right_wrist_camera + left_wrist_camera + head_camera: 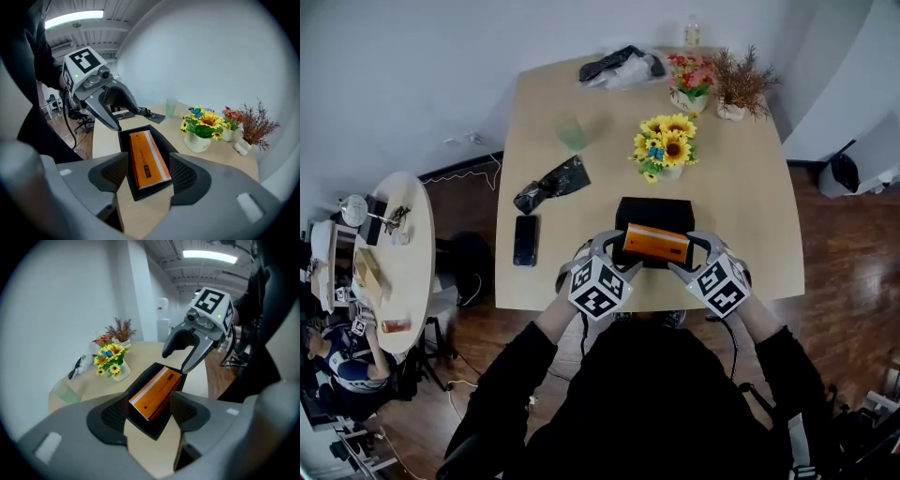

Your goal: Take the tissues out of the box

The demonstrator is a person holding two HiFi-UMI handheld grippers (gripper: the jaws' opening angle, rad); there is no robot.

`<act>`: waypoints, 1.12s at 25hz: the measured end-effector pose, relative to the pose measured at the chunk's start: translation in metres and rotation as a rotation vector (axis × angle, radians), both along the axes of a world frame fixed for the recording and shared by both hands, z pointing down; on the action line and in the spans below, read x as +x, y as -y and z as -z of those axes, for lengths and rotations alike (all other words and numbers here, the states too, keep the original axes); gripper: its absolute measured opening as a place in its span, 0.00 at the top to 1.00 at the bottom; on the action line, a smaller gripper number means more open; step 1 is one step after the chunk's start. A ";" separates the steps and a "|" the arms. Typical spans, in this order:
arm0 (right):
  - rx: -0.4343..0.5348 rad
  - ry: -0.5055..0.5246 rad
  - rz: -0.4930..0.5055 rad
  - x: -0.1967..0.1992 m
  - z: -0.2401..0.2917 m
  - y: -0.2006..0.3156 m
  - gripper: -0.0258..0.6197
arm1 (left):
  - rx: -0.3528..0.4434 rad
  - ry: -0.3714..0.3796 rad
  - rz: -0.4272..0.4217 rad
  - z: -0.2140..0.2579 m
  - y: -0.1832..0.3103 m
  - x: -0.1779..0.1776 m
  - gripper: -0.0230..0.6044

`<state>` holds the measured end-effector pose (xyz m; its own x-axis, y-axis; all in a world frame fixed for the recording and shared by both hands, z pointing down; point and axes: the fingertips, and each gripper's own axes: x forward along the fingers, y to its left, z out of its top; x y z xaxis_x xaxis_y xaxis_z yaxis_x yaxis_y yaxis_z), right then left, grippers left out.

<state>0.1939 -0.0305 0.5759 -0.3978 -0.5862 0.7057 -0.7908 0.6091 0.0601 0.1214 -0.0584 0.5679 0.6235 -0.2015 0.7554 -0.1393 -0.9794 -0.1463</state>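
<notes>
Black box [652,211], rectangular and open-topped, on a pale wooden table [750,187] near its front edge. Inside lies the tissue pack [655,244]: a flat, glossy orange slab with a pale stripe along one long side, tilted so that one edge rises above the rim. The left gripper [149,413] and right gripper [149,173] meet the box from opposite ends. Each has its jaws apart, the ribbed dark pads flanking a box end without clamping it. Behind the box, sunflowers [666,145] fill a round white pot [672,172]. A flat black phone [525,240] lies to the left.
</notes>
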 end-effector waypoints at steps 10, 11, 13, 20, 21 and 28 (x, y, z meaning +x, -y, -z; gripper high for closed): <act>-0.147 -0.185 0.109 -0.013 -0.039 0.010 0.49 | 0.024 0.269 -0.352 -0.052 0.007 0.019 0.52; -0.168 -0.191 0.111 -0.013 -0.043 0.010 0.47 | 0.012 0.287 -0.375 -0.054 0.007 0.021 0.49; -0.202 -0.199 0.113 -0.012 -0.048 0.010 0.42 | -0.006 0.333 -0.418 -0.061 0.007 0.023 0.42; -0.283 -0.184 0.081 -0.004 -0.062 0.019 0.40 | -0.029 0.380 -0.421 -0.082 0.014 0.025 0.37; -0.291 -0.183 0.083 -0.005 -0.063 0.020 0.40 | -0.012 0.382 -0.424 -0.082 0.014 0.024 0.38; -0.325 -0.214 0.131 -0.011 -0.074 0.022 0.49 | 0.112 0.421 -0.380 -0.093 0.017 0.025 0.46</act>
<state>0.1824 -0.0529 0.6503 -0.2788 -0.2735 0.9206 -0.6959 0.7181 0.0026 0.1460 -0.0759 0.6613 0.3179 -0.1148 0.9412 0.3122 -0.9246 -0.2182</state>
